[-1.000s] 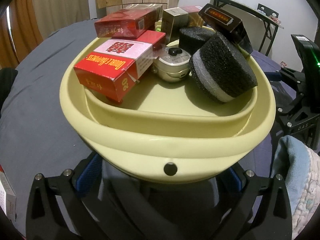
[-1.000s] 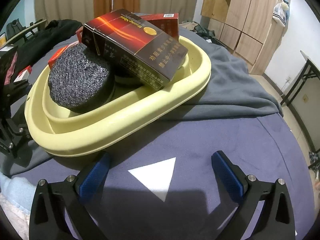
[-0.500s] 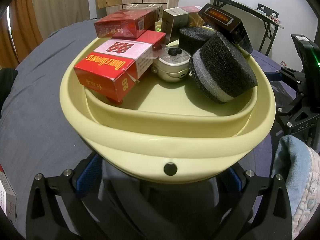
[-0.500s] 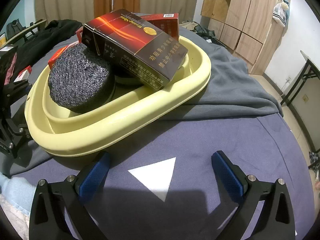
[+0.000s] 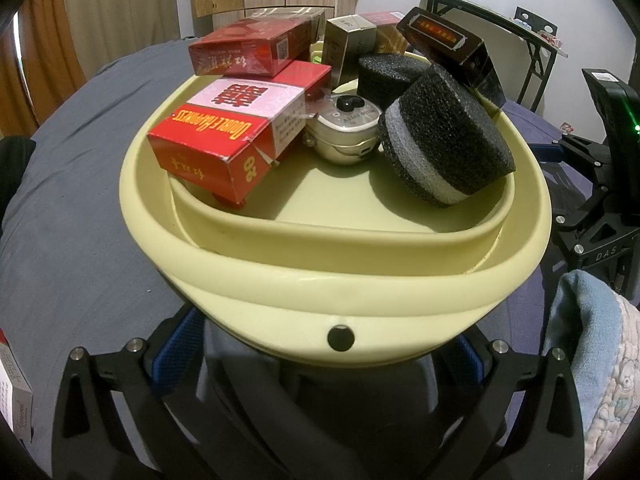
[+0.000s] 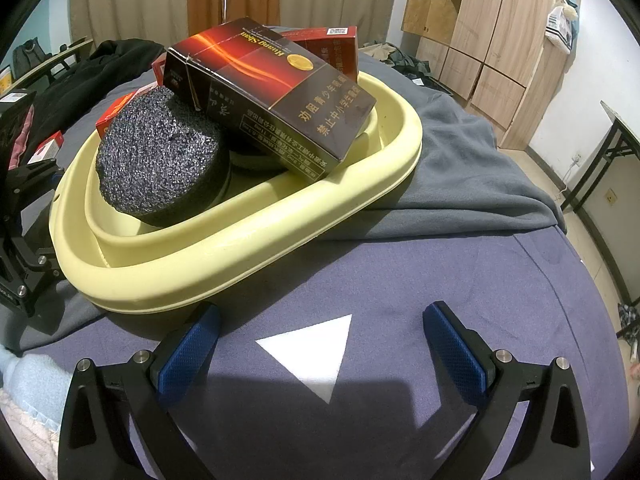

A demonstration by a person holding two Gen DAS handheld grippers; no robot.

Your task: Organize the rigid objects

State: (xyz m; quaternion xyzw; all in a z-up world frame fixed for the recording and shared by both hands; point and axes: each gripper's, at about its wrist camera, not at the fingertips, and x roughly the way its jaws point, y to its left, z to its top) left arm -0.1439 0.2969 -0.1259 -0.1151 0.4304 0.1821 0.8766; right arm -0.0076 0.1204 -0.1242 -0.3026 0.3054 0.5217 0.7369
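Observation:
A pale yellow basin (image 5: 320, 280) sits on the cloth-covered bed, piled with rigid things. A red Double Happiness box (image 5: 224, 132) lies at its left, with a second red box (image 5: 248, 50) on top. At the back stand a gold-brown box (image 5: 348, 40) and a dark box (image 5: 452, 48). A round cream device (image 5: 346, 128) sits between two black foam cylinders (image 5: 448, 140). My left gripper (image 5: 320, 344) is open, its fingers spread under the basin's near rim. My right gripper (image 6: 320, 332) is open over purple cloth beside the basin (image 6: 240, 240), holding nothing.
A white triangle mark (image 6: 316, 352) lies on the purple cloth between the right fingers. A grey blanket (image 6: 460, 168) lies under the basin's far end. A blue towel (image 5: 580, 320) lies by the left gripper, with a loose box (image 5: 12, 392) at the left edge. A folding table (image 5: 500, 32) stands behind.

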